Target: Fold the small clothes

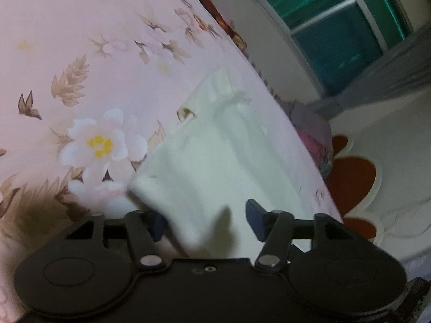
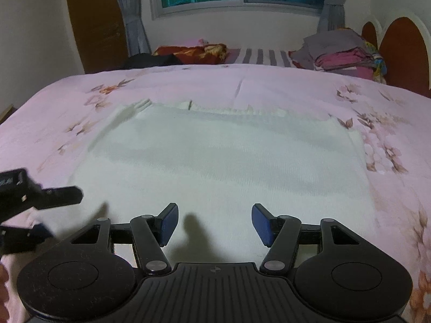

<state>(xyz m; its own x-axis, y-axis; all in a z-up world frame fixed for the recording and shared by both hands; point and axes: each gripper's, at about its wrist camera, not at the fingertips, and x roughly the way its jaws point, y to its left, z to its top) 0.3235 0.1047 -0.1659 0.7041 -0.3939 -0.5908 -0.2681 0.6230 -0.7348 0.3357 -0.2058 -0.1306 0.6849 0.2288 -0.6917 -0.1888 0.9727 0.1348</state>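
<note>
The white garment (image 2: 221,161) lies spread flat on your pink floral bedspread (image 2: 296,86), filling the middle of the bed directly ahead of your right gripper (image 2: 215,224). That gripper's jaws stand wide apart over the cloth's near edge, holding nothing. Your left gripper (image 1: 206,222) is also spread apart; a lifted corner of the garment (image 1: 215,156) sits between its blue pads (image 1: 254,216), which are not pressed against it. From the right wrist view, the left gripper (image 2: 40,210) shows at the cloth's near left corner.
</note>
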